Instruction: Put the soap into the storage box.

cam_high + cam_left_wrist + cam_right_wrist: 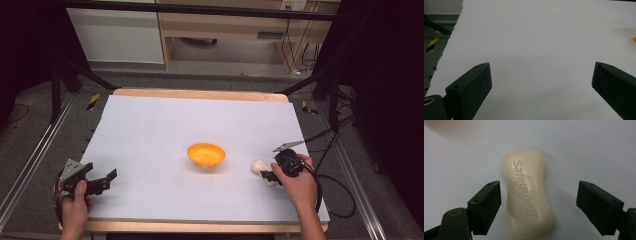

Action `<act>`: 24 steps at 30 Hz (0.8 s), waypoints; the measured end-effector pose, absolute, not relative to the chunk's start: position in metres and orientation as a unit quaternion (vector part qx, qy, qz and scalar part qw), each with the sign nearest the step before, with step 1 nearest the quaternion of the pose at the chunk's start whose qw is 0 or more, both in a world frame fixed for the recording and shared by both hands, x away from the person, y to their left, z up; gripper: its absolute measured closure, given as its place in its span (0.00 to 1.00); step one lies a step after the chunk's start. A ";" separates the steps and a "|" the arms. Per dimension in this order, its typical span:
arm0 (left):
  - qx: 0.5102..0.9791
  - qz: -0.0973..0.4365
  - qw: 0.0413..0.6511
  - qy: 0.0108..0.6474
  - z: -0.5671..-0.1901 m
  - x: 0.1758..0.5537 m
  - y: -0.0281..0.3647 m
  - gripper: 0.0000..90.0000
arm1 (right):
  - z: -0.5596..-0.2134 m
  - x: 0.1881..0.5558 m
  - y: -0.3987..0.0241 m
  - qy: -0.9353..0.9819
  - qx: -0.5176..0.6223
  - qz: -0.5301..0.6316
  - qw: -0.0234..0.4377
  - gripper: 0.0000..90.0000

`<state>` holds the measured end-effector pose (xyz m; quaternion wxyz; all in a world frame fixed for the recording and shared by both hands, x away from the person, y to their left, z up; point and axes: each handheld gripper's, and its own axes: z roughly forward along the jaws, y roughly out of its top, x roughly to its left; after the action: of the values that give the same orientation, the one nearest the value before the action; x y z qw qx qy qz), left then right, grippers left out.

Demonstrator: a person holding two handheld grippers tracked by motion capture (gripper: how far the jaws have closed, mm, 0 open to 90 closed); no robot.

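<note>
Right gripper jaws spread around the soap bar at lower right of the high view, left pad near it, so center, then close on its narrow waist.

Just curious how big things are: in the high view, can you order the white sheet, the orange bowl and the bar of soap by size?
1. White sheet, largest by far.
2. Orange bowl.
3. Bar of soap, smallest, though the right gripper hides part of it.

orange bowl mid-table, right gripper over pale soap
</note>
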<state>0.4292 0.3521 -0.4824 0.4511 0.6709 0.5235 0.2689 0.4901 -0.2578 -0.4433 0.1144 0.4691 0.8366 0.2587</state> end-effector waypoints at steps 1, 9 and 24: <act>0.671 0.269 0.451 0.523 -0.482 0.429 0.352 0.02 | -0.443 0.490 -0.258 0.837 0.469 0.259 0.114 0.24; 0.672 0.269 0.450 0.523 -0.482 0.430 0.352 0.02 | -0.447 0.497 -0.250 0.852 0.459 0.234 0.089 0.35; 0.670 0.267 0.453 0.525 -0.483 0.430 0.352 0.02 | -0.458 0.497 -0.245 0.864 0.443 0.219 0.094 0.52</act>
<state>0.4296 0.3521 -0.4826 0.4526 0.6699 0.5246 0.2669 0.4972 -0.2453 -0.4576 0.0939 0.4434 0.8641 0.2187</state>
